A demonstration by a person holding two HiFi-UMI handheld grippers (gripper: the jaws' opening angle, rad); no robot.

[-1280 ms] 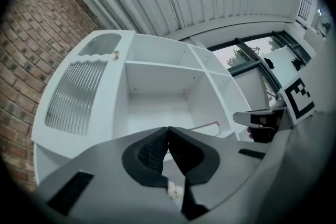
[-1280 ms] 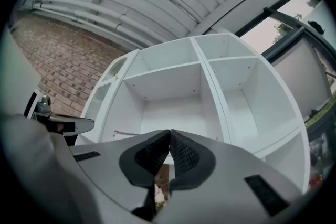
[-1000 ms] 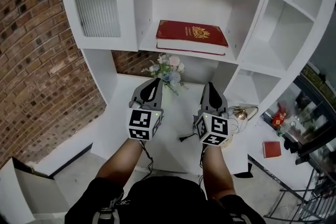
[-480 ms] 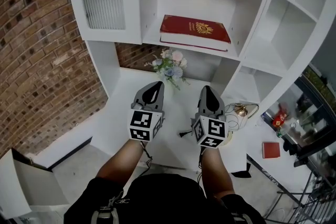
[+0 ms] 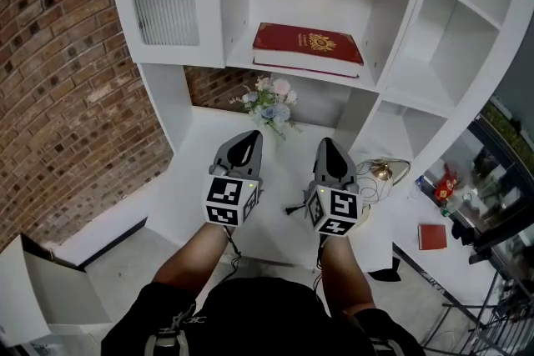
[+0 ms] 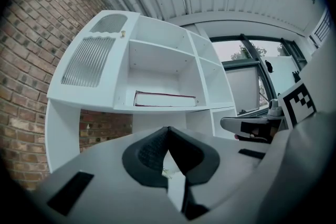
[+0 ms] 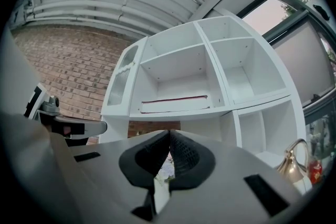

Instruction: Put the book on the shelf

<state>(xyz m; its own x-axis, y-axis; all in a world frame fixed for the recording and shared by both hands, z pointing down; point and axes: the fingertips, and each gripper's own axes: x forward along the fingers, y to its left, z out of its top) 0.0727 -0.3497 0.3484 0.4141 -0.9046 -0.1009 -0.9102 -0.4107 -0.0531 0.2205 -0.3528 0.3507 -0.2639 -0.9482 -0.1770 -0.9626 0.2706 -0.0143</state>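
Observation:
A red book [image 5: 308, 48] with a gold crest lies flat in the middle compartment of the white shelf unit [image 5: 400, 87]. It shows edge-on as the same book [image 6: 164, 99] in the left gripper view and again as the book [image 7: 175, 104] in the right gripper view. My left gripper [image 5: 247, 137] and right gripper [image 5: 326, 144] hang side by side over the white desk [image 5: 188, 179], below and in front of that compartment. Both are shut with nothing between the jaws. Neither touches the book.
A small flower bouquet [image 5: 269, 106] stands on the desk under the shelf. A gold wire ornament [image 5: 382, 172] sits at the right, and a black cable plug [image 5: 292, 208] lies between the grippers. A brick wall [image 5: 58, 79] is on the left. A red booklet [image 5: 431, 237] lies on a lower surface at the right.
Both grippers have drawn back a little from the shelf and sunk slightly. The book stays on the shelf, and both grippers remain shut.

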